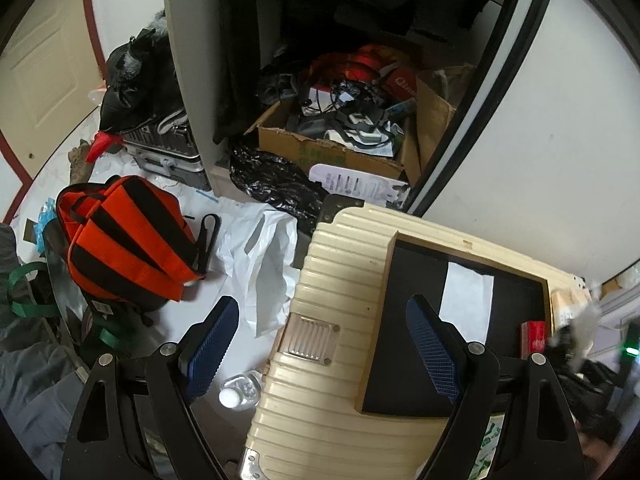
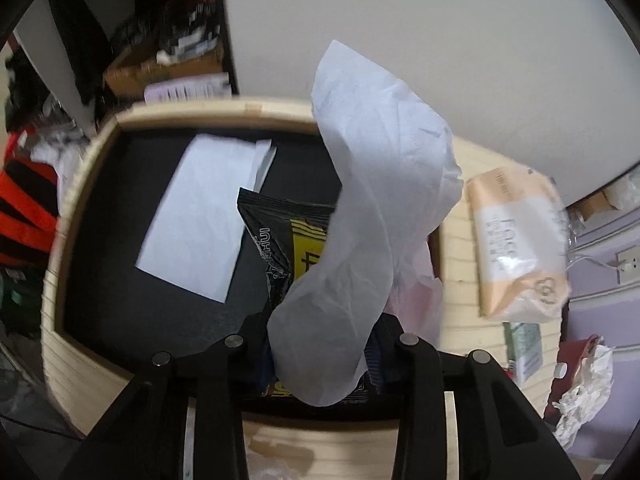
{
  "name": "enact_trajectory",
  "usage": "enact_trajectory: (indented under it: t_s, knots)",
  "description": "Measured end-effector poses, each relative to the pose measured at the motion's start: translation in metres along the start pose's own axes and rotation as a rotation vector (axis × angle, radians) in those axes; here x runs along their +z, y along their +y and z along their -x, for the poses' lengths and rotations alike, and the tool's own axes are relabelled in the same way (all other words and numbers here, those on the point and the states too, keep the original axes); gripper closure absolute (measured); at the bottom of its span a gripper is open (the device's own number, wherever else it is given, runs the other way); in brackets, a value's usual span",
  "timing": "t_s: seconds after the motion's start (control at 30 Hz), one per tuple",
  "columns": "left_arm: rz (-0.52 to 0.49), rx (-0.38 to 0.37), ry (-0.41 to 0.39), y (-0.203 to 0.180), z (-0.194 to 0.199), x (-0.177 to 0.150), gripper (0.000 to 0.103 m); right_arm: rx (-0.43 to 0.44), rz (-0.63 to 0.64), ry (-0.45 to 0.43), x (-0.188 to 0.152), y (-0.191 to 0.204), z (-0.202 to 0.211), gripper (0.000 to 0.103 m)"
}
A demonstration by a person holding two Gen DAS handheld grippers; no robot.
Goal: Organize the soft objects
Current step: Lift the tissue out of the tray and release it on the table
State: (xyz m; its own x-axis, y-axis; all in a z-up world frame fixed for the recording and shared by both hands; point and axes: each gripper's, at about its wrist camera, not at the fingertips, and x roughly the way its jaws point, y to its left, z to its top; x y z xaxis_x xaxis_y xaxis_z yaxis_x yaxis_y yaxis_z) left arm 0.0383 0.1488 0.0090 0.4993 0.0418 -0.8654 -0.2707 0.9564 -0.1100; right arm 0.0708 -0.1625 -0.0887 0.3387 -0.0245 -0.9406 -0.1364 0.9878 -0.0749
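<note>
The right gripper (image 2: 320,344) was clamped on a white tissue (image 2: 360,216), which draped up over a black-and-yellow packet (image 2: 280,236) in the black tray (image 2: 160,328). The left gripper (image 1: 320,344) hung wide apart, holding nothing, above the cream suitcase (image 1: 332,280) — a second folded tissue (image 2: 204,216) lay flat in the tray. Farther off sat an orange bag (image 1: 128,236).

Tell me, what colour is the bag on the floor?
The bag is bright orange with black straps, clearest in the left wrist view.
</note>
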Motion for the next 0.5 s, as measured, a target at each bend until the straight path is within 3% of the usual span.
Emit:
enact_trajectory:
  t_s: [0.1, 0.27, 0.37, 0.5]
  knots:
    - [-0.009, -0.001, 0.002, -0.002, 0.001, -0.001, 0.019, 0.045, -0.046, -0.086, -0.02, -0.023, 0.042, 0.071]
    - [-0.028, 0.001, 0.003, -0.008, 0.001, -0.002, 0.019, 0.08, -0.11, -0.12, -0.056, -0.064, 0.08, 0.071]
    - [-0.041, 0.001, 0.01, -0.013, -0.001, -0.005, 0.019, 0.096, -0.153, -0.09, -0.083, -0.081, 0.082, 0.07]
    - [-0.07, -0.004, 0.041, -0.023, -0.007, -0.012, 0.019, 0.06, -0.206, -0.023, -0.104, -0.093, 0.047, 0.07]
